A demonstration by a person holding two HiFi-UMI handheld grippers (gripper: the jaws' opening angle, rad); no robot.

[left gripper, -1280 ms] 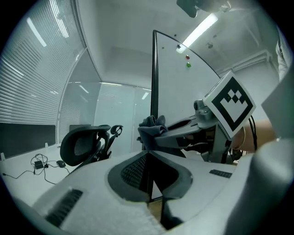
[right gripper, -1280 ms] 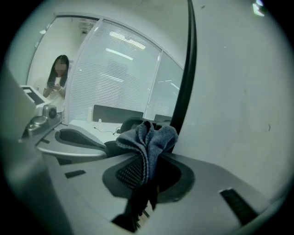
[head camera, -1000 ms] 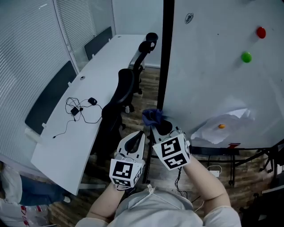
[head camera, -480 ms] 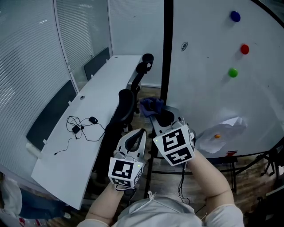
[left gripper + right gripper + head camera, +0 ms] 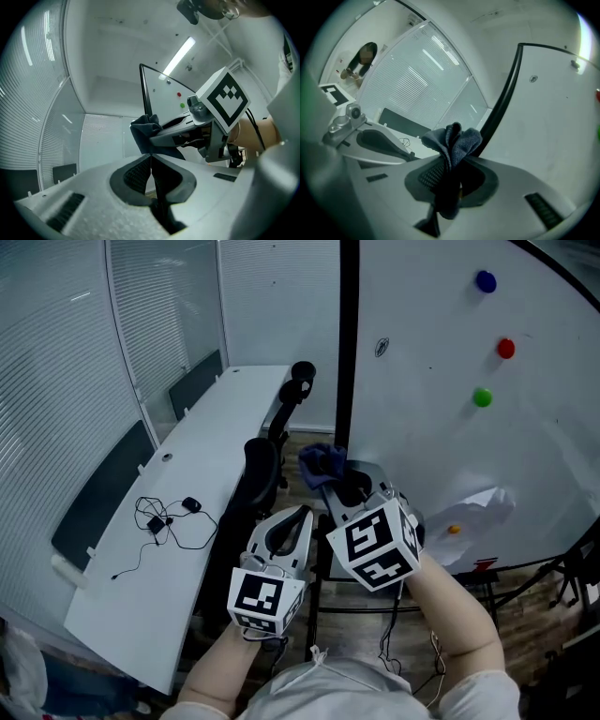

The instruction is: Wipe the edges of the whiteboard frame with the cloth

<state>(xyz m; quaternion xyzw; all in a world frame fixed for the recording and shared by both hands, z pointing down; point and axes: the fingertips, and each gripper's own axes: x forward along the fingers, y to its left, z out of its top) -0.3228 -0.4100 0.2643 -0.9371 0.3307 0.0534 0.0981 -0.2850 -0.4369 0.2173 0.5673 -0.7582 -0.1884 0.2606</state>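
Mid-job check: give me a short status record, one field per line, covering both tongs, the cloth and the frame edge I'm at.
right tongs: shut on the cloth
cloth: dark blue, bunched, sticking out past the tips
left tongs: shut, nothing between them
frame: black left edge of the whiteboard, upright
cloth to frame: right beside the lower part of that edge; contact not clear
on the board: blue magnet, red magnet, green magnet
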